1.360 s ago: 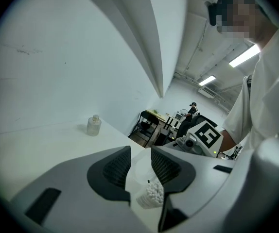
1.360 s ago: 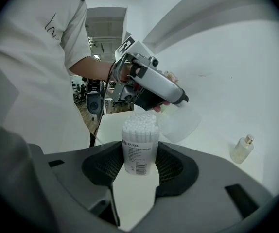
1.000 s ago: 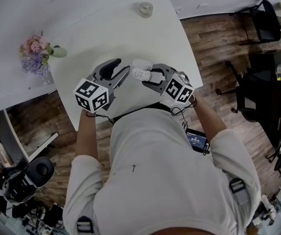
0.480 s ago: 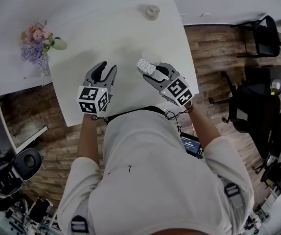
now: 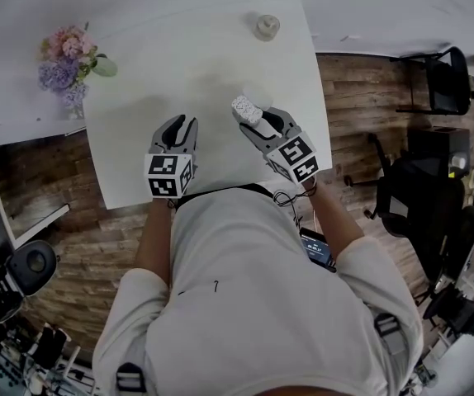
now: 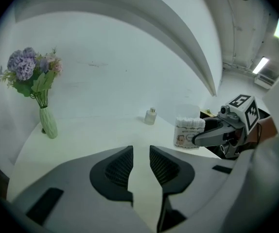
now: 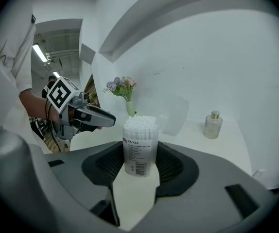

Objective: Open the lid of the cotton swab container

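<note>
Right gripper view: right gripper (image 7: 140,166) clamped on the cotton swab container (image 7: 140,140), pads pressing both sides of the clear tube low down. Container upright, label facing the camera, base at or just above the white table (image 5: 179,56); cannot tell which. Clear lid (image 7: 177,113) is off the mouth and tipped back at the far right of the rim, swab tips bare on top. Whether the lid is still hinged on is unclear.

Left gripper (image 6: 140,164) sits to the left, apart from the container, nothing between its jaws; narrow gap, jaws closing. Head view has both grippers over the table's near half, the container at the right one's tip.

Further out: small glass bottle (image 7: 213,124) near the far table edge, vase of flowers (image 6: 42,106) at the far left.
</note>
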The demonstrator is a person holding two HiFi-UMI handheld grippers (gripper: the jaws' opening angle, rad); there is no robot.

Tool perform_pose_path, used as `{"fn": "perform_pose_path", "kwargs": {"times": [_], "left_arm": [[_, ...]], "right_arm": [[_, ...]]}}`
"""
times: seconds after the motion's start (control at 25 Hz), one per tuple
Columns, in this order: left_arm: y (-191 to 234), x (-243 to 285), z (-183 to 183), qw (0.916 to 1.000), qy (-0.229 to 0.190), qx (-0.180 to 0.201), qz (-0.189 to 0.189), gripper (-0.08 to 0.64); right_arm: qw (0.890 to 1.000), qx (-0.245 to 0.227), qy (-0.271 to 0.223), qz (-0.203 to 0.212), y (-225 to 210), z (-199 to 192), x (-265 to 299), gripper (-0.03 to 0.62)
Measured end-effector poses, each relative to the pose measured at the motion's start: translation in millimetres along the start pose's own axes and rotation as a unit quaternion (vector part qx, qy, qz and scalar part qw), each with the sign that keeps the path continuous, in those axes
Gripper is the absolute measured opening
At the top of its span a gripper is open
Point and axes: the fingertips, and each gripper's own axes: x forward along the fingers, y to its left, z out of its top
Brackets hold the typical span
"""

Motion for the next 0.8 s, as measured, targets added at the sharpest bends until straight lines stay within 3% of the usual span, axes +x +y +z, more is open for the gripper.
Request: {"fn": "perform_pose_path", "kwargs": {"times": [0.8], "left_arm": [[37,-8,-39,0.9982,0.02,-0.054,0.016,0.117]], "right_arm": [[0.998,-0.037,0.049,0.021,0,15,90,0.192]]}}
